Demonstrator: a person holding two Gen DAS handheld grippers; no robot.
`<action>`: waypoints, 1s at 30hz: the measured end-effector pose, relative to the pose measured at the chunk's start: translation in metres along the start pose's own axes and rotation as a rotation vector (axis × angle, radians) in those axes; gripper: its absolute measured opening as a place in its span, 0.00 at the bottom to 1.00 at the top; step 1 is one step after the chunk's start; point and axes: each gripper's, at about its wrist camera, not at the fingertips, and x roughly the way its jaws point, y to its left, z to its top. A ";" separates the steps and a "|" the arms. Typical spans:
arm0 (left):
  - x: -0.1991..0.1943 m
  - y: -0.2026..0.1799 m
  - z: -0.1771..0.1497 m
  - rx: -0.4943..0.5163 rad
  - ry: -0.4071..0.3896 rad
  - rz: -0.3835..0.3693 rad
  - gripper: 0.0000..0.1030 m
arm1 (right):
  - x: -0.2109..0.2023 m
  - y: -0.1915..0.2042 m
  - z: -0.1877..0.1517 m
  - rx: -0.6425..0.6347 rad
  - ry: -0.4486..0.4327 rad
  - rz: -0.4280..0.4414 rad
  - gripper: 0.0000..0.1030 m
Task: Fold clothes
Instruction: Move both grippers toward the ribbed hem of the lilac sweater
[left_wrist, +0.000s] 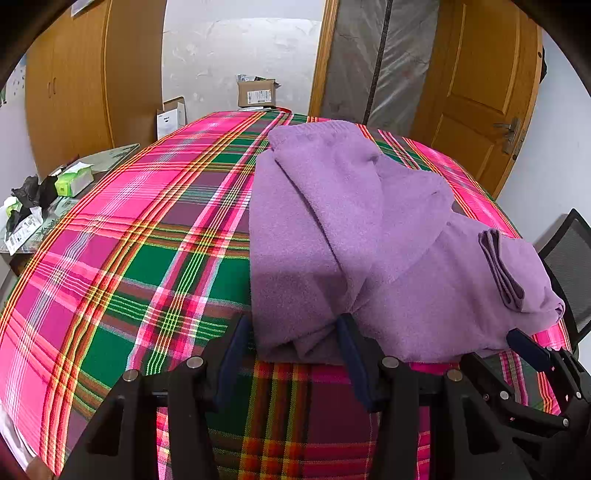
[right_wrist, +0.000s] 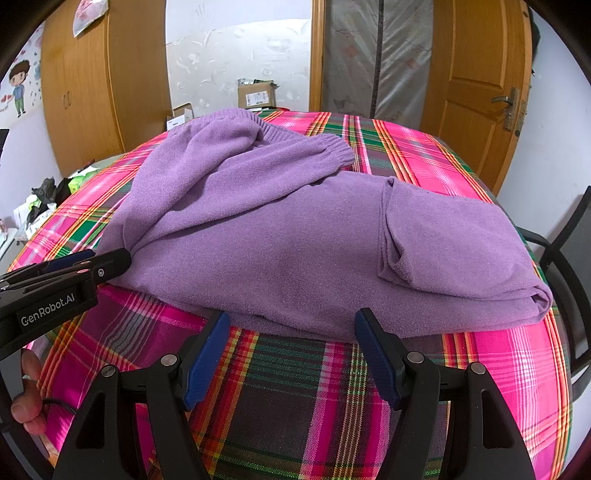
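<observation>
Purple fleece sweater (right_wrist: 295, 236) is lying partly folded on the bench, which has a pink, green and red plaid cloth (left_wrist: 129, 236) over it. It sits toward the right half in the left wrist view, with one ribbed-cuff sleeve (right_wrist: 328, 151) draped across the top. Going left to right: the left gripper (left_wrist: 295, 332) is at the sweater's near left edge, spread fairly wide, one finger just off the fabric and the other pressed against a bunched fold. The right gripper (right_wrist: 291, 325) sits at the near hem too, also spread wide with nothing in it, fingertips right at the edge. Off the right side there's a black mesh chair (right_wrist: 569, 258).
</observation>
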 end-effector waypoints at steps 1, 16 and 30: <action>0.000 0.000 0.000 0.000 0.000 0.000 0.49 | 0.000 0.000 0.000 0.000 0.000 0.000 0.70; -0.001 0.000 -0.003 0.010 -0.005 0.003 0.49 | -0.001 0.000 0.000 -0.004 0.011 0.012 0.71; -0.026 0.032 0.023 0.009 0.063 -0.251 0.49 | -0.001 -0.023 0.014 0.011 0.058 0.206 0.64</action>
